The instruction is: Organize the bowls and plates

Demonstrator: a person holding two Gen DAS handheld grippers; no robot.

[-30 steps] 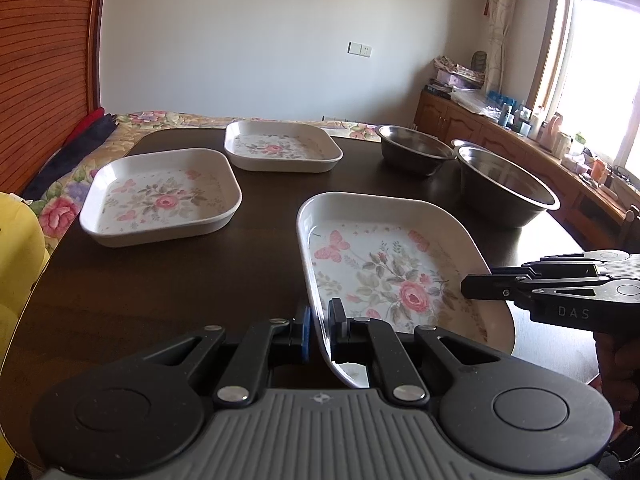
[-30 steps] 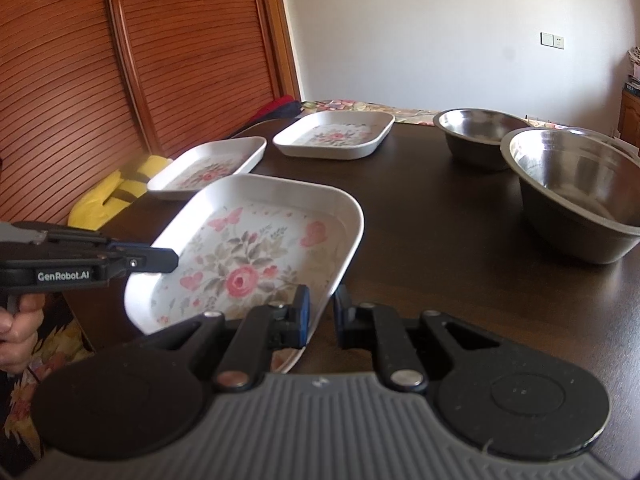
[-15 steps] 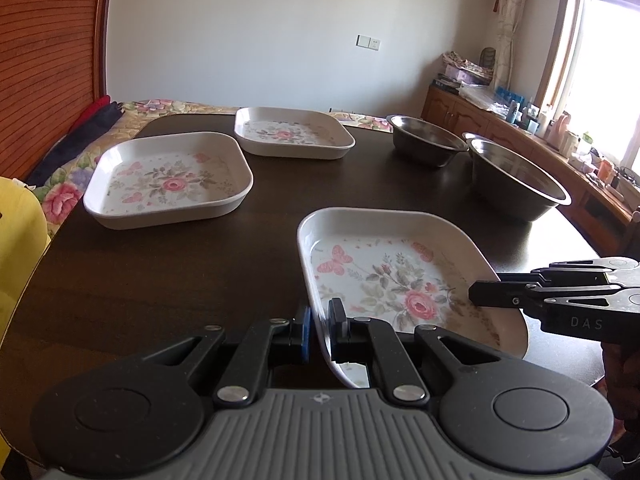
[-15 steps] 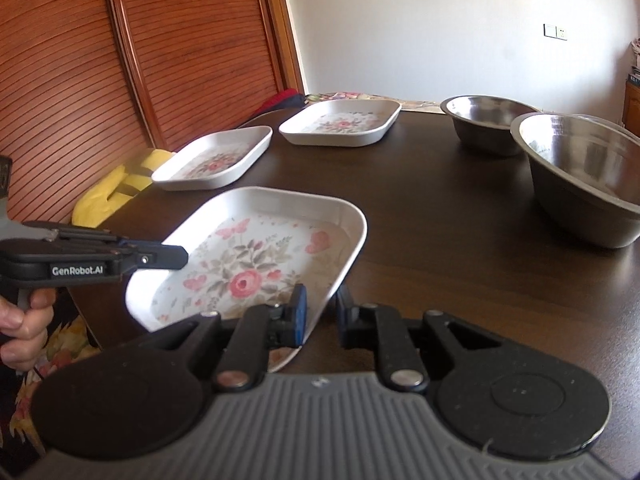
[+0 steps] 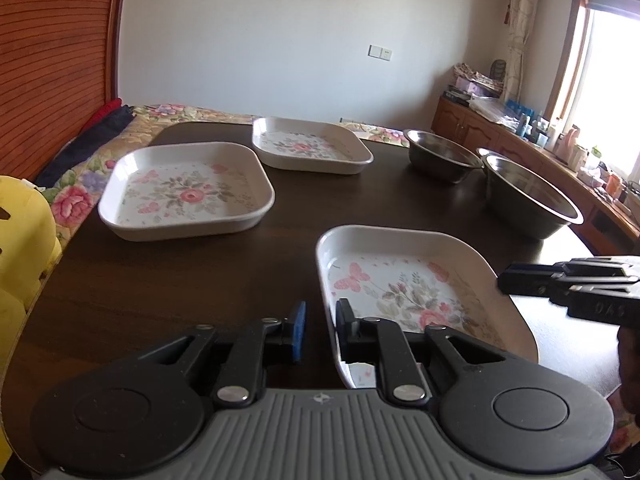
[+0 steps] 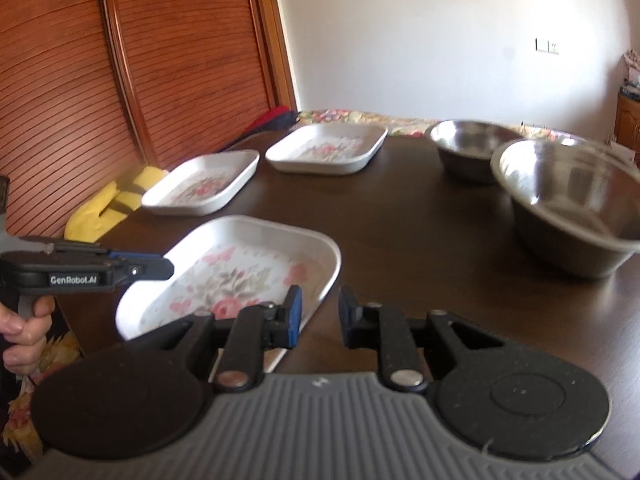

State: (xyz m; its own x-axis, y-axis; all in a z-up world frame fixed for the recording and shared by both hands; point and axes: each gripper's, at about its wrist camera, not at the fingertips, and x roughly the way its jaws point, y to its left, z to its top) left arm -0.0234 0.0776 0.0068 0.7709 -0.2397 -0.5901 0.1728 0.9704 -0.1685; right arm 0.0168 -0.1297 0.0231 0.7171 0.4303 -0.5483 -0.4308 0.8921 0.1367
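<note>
- Left wrist view: your left gripper [image 5: 320, 320] stands parted, its jaws astride the near plate's [image 5: 404, 280] rim without pinching it. The plate rests on the table [image 5: 160, 280]. Draw straight back so no pad drags the rim.
- Right wrist view: your right gripper [image 6: 319, 316] is likewise spread, one finger over the plate's corner. The next plate [image 6: 202, 188] sits well apart; the big steel bowl [image 6: 568, 208] crowds your right side.
</note>
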